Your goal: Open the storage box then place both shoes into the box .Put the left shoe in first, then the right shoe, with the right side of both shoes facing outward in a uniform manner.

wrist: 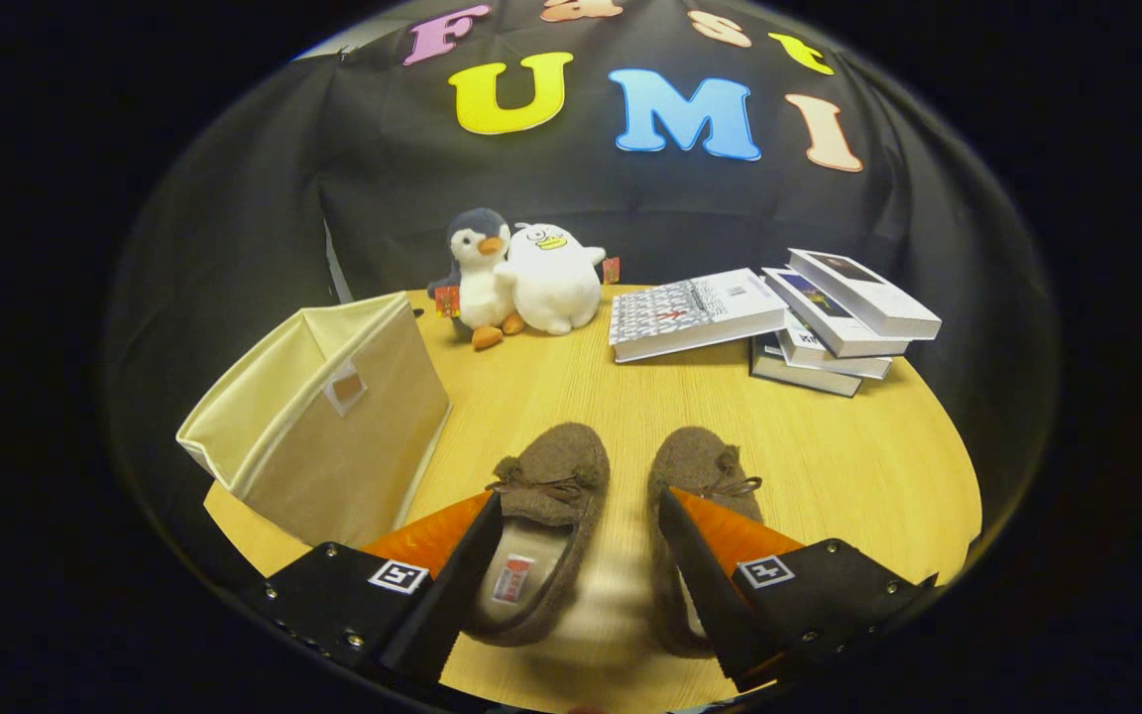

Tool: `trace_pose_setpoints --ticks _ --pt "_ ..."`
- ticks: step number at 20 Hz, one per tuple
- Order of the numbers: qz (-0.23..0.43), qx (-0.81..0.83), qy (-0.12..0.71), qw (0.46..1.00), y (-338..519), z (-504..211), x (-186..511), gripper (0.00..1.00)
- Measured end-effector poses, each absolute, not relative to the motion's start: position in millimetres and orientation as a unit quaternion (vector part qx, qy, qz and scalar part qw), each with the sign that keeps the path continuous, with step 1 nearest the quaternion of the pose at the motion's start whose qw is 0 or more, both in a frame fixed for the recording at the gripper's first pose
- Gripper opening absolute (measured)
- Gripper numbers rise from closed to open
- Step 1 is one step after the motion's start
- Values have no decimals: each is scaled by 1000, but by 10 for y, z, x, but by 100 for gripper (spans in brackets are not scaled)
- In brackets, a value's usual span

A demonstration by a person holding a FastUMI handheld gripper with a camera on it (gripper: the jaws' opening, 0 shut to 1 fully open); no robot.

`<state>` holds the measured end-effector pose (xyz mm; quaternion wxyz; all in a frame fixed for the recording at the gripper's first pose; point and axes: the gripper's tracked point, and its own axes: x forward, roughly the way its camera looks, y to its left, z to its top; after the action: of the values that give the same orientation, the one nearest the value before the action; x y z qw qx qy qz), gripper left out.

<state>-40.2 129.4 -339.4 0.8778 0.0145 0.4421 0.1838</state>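
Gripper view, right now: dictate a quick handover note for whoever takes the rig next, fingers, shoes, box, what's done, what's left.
Gripper: fingers open, holding nothing, spread over the two shoes on the round wooden table.
Left brown felt slipper with a bow: on the table between the fingers, toe pointing away.
Right brown felt slipper: beside it, partly under the right finger.
Cream fabric storage box: on the table, left of the shoes, open top, nothing visible inside.
Done: box appears open. No shoe has been placed.
Left: grasp the left slipper and put it in first, then the right, right sides facing outward.
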Motion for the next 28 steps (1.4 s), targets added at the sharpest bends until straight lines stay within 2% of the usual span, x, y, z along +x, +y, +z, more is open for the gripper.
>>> trace_pose_setpoints --ticks 6,14,16,18,20,21,25,26,27,28 --pt "183 -1 490 853 1271 -3783 -551 98" --pt "192 -25 507 840 1405 -3995 -534 95" --pt "190 -22 521 832 1436 -4062 -575 81" --pt "181 -1 524 832 1476 -4066 -530 79" --pt "166 11 535 828 1456 -4094 -513 36" --pt "163 16 540 826 1462 -4105 -518 32" --pt "160 29 559 813 1452 -4058 -518 32" --pt "129 34 552 823 1365 -4115 -430 33" --pt "122 45 563 816 1385 -4126 -492 2" --pt "117 54 563 817 1399 -4082 -484 2"
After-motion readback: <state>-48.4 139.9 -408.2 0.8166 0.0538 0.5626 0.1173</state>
